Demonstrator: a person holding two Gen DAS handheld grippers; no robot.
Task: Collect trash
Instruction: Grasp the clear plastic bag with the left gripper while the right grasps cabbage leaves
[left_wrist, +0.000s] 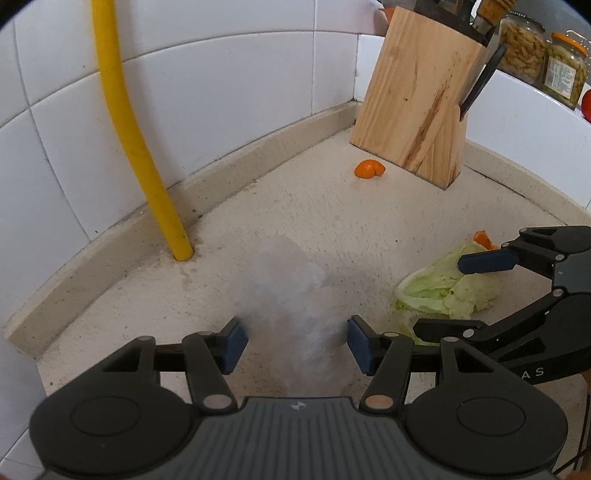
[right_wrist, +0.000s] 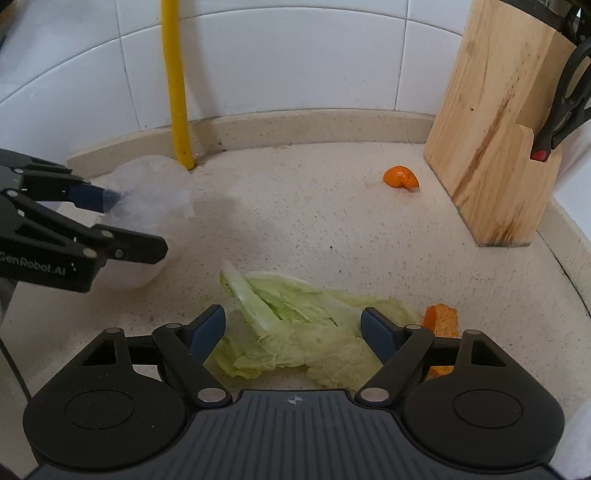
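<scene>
Speckled beige stone countertop (right_wrist: 314, 229), matte and slightly stained, set into a corner of glossy white tile.

Left gripper (left_wrist: 295, 341): jaws apart, blue pads either side of a crumpled, translucent plastic bag (left_wrist: 288, 295) that stands on the counter just beside the smooth yellow pipe (left_wrist: 125, 122). Pads look close to the film; contact cannot be told.

Right gripper (right_wrist: 293, 328): jaws wide apart, straddling limp, pale green cabbage leaves (right_wrist: 295, 332) with a white rib, lying flat on the counter. Pads not pressing.

Rough-skinned orange peel piece (right_wrist: 441, 325) lies touching the leaves at their right edge. A second, curled peel (right_wrist: 400, 177) sits near the base of the slanted pine knife block (right_wrist: 495, 140), well apart from both grippers.
</scene>
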